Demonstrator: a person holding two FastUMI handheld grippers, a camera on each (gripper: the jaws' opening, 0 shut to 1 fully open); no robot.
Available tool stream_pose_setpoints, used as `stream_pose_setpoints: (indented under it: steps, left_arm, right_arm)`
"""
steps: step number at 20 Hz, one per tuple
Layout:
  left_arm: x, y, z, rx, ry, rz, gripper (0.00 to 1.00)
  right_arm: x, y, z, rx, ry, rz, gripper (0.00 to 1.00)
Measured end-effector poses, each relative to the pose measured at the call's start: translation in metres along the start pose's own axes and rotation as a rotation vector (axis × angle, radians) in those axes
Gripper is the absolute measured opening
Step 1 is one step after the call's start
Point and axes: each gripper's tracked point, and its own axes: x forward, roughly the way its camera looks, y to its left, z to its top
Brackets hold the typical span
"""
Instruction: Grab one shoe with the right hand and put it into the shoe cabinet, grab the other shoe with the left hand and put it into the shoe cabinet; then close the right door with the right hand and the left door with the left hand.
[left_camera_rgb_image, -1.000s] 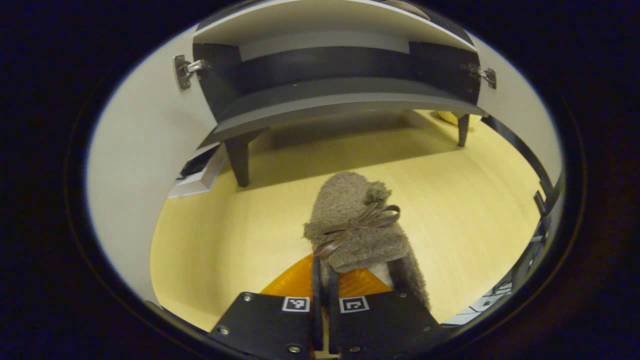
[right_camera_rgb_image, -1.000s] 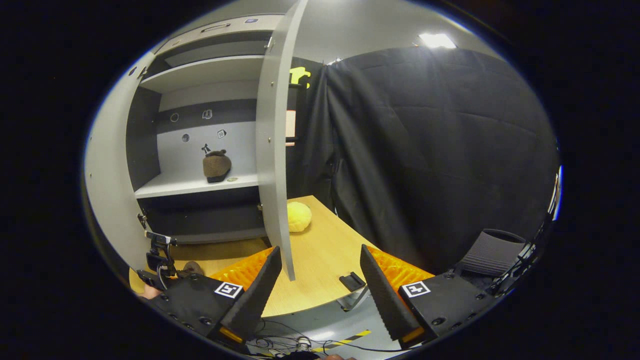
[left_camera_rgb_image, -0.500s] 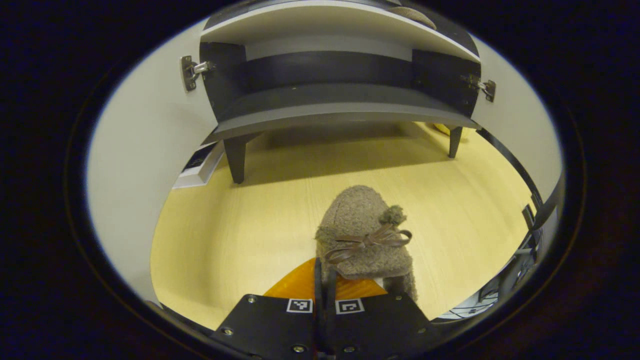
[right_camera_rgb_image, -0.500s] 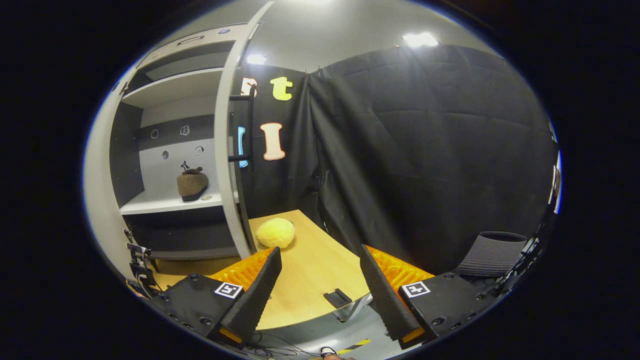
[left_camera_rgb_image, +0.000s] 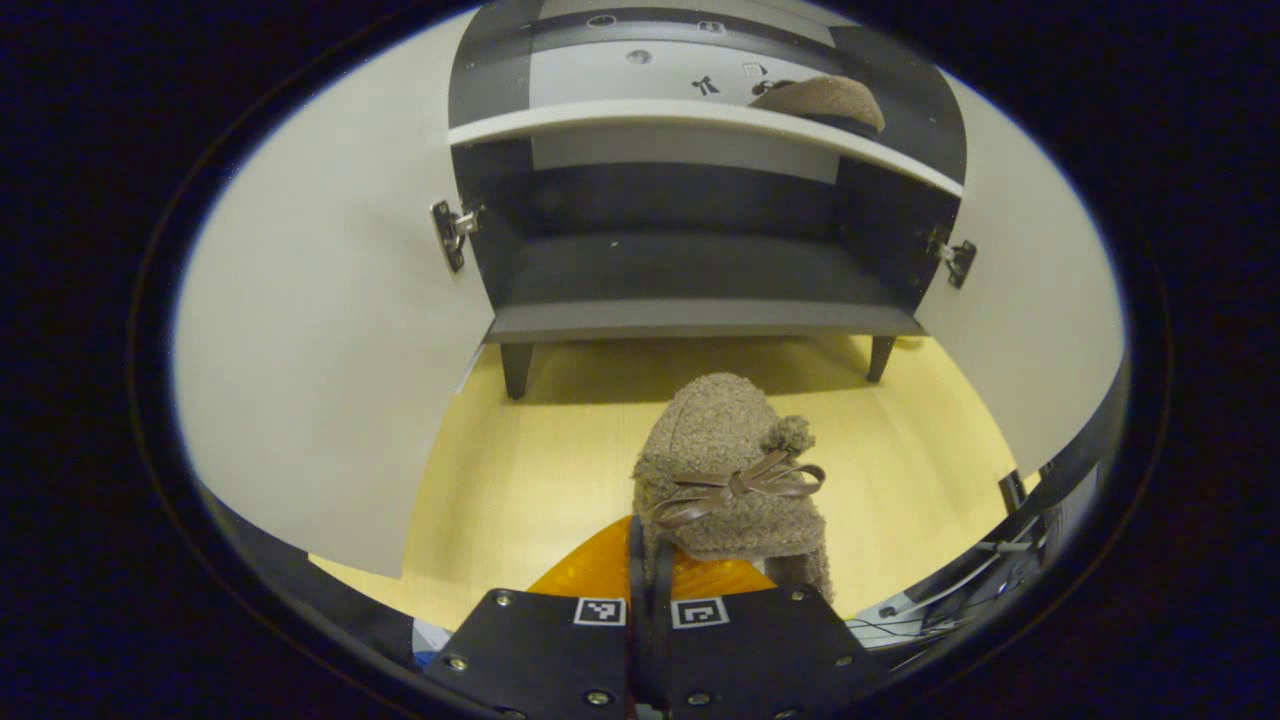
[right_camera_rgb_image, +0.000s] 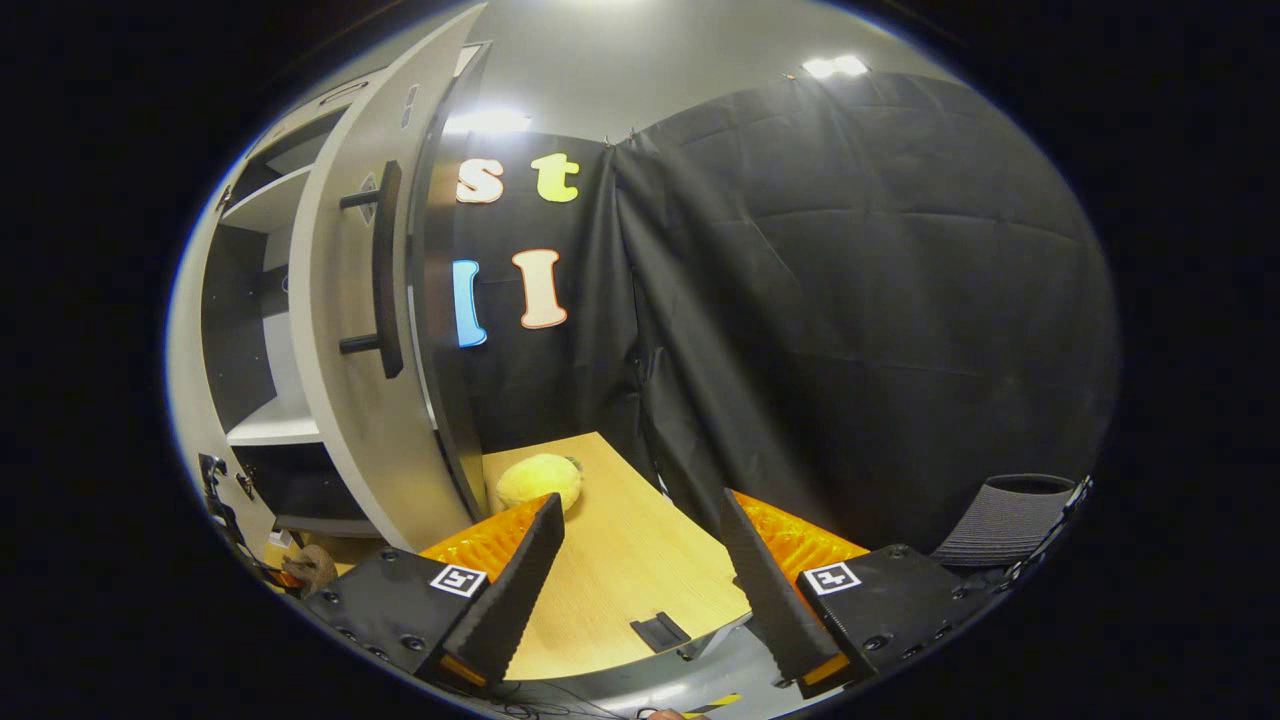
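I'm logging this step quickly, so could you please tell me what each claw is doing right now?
Left claw: shut on the brown fuzzy shoe, facing the open cabinet.
Right claw: open, holding nothing.

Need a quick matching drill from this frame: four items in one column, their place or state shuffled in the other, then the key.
Items:
1. fuzzy brown slipper with a bow
2. second fuzzy brown slipper
3. round yellow plush
4. right gripper

States:
A. open, holding nothing
B. lying on the white cabinet shelf
C. pinched in the left gripper
D. on the wooden tabletop beside the open grey cabinet door

Pairs: 1-C, 2-B, 3-D, 4-A
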Motion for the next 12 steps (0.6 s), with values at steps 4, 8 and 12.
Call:
stream_pose_setpoints:
  steps: [4,8,12]
  left_arm:
    - [-0.039,0.004,0.040,-0.023,-0.086,-0.029,0.02]
    - [-0.056,0.005,0.037,-0.024,-0.162,-0.045,0.02]
    - [-0.048,0.005,0.037,-0.028,-0.229,-0.056,0.02]
  right_arm:
    - [0.014,0.002,0.005,0.000,-0.013,0.021,0.96]
    - [0.023,0.007,0.006,0.015,-0.013,0.048,0.99]
    - [0.026,0.004,0.004,0.043,-0.009,0.049,0.96]
